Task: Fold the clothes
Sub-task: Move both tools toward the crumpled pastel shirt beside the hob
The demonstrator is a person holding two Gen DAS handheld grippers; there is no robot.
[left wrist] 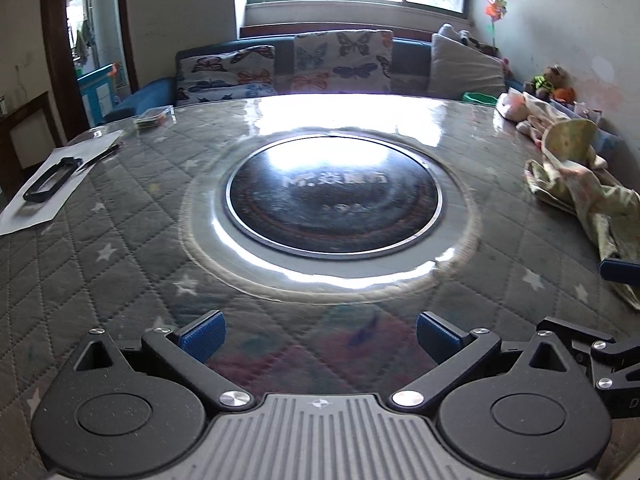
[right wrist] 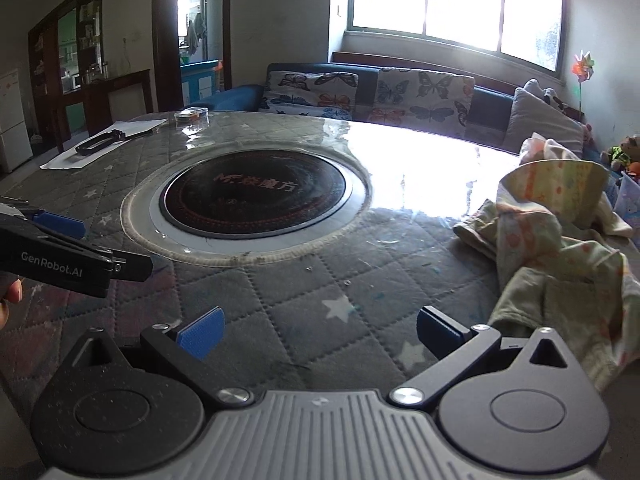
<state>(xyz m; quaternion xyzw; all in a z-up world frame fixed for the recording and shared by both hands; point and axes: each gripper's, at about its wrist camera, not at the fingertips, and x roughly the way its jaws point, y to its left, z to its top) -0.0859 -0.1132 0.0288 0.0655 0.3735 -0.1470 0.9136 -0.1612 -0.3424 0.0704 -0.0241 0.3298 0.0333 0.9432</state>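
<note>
Clothes (right wrist: 560, 248) lie crumpled at the bench's (right wrist: 360, 288) right edge, near my right gripper (right wrist: 320, 336); both it and my left gripper (left wrist: 320, 338) are spread wide, holding nothing. Risk: grabbing several bunched layers at once, or dragging the heap off the edge.

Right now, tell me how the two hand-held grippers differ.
The left hand-held gripper points at bare quilted table; the right hand-held gripper sits beside the crumpled clothes. The left faces the round cooktop squarely; the right sees it off to the left. Both are open and empty.
</note>
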